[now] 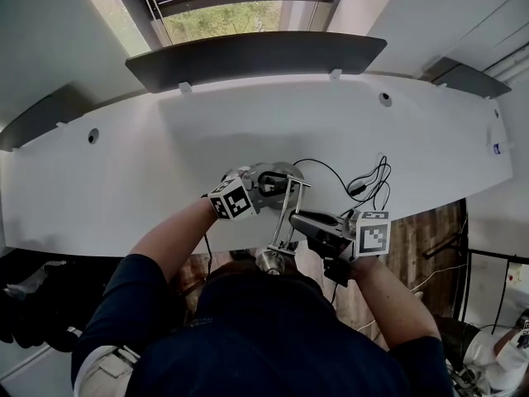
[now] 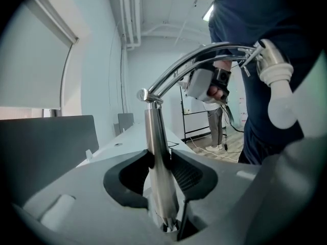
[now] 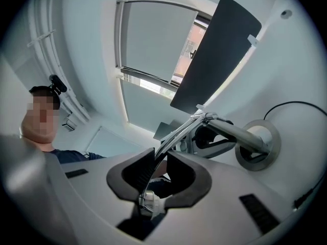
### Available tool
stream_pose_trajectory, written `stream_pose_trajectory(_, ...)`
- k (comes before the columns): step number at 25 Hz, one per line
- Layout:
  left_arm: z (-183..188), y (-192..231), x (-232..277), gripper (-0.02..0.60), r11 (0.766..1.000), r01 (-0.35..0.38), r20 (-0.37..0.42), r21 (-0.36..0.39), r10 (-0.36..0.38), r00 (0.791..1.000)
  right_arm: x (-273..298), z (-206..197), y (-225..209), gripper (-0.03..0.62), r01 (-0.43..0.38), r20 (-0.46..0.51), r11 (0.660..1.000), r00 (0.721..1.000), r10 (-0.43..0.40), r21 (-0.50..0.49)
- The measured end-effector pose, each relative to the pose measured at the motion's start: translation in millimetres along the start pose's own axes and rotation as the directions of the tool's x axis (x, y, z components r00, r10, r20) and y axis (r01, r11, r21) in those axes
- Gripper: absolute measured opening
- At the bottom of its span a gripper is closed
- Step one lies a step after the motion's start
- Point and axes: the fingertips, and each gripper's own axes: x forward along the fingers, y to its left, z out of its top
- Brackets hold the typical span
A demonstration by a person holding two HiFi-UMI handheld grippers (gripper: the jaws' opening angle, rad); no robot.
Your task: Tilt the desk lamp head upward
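We count one desk lamp (image 1: 281, 174). It has one round base (image 3: 258, 144), one upright post (image 2: 158, 157), a pair of thin arm rods (image 3: 180, 130) and one lamp head (image 2: 276, 70). There are two grippers, one white desk (image 1: 165, 164) and one black cable (image 1: 364, 182) looping on it. We also count two round holes (image 1: 93, 136) in the desktop and three dark panels (image 1: 256, 56) along its far edge.

In the head view the lamp head is hard to read. It sits low at the near desk edge, its lower part cut off by the person's dark shirt, and both gripper tips blend into the chrome. In the right gripper view only a pale ring of the lamp head shows, deep at the root of the jaws.

The lamp stands near the desk's front edge, about midway along it. The left gripper (image 2: 162, 170) pinches the post low down, both dark pads pressed on the chrome. Above it the rods arch away toward the lamp head. The right gripper (image 3: 159, 165) has its jaws a little spread, straddling the arm rods just short of the lamp head. The rods run up through the narrow gap with a sliver of space beside them, so we see no firm squeeze there.
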Motion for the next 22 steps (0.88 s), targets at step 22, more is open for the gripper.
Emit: stream_pose_trajectory(22,4,0,4,0.129,0.999,-0.032,-0.014,-0.003,0.032,0.999,-12,14,10,0.094,-0.108,0.039,0.989,0.994,0.105,0.103)
